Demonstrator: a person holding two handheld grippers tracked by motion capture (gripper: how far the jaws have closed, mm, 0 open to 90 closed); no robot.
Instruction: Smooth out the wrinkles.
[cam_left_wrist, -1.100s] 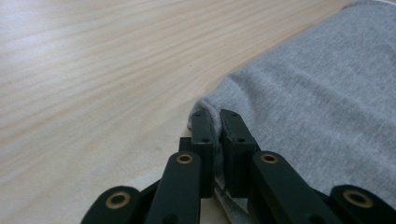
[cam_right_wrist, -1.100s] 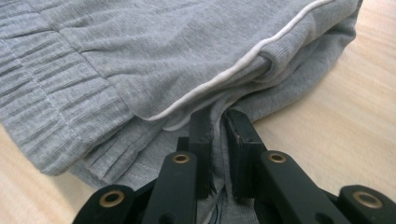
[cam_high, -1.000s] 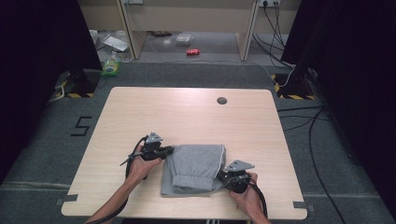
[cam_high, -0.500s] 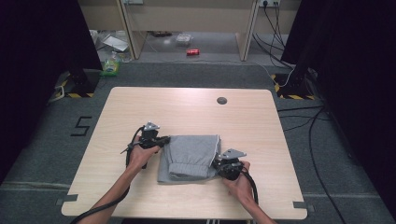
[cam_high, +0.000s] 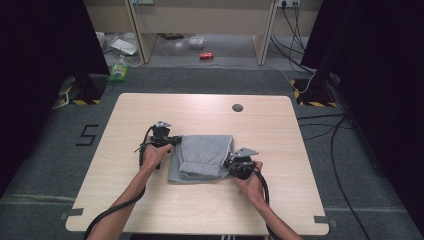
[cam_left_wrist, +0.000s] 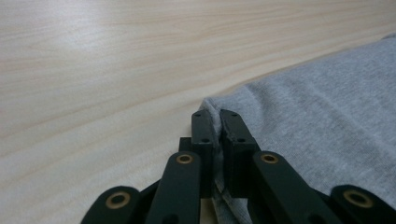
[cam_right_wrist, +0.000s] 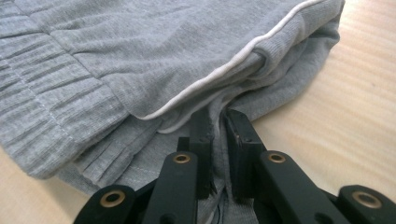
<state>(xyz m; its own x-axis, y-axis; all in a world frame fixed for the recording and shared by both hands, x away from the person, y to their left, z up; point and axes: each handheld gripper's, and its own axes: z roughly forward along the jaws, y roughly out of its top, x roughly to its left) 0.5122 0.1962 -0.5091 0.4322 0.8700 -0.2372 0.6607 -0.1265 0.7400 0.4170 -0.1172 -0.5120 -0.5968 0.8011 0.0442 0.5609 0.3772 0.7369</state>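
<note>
your table (cam_high: 150, 195) is pale wood-grain laminate, smooth, with a soft sheen where light falls in the left gripper view. the garment (cam_high: 202, 156) you hold is grey knit cloth, matt, finely heathered; its waistband (cam_right_wrist: 42, 112) is ribbed and gathered, and a smooth white piping (cam_right_wrist: 219, 70) runs along one seam. your left gripper (cam_left_wrist: 215, 123) and right gripper (cam_right_wrist: 218, 122) have matt black plastic jaws with brass-coloured metal rivets (cam_left_wrist: 185, 159).

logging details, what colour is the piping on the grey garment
White, a thin line of piping along the grey garment; clearest in the right gripper view.
</note>
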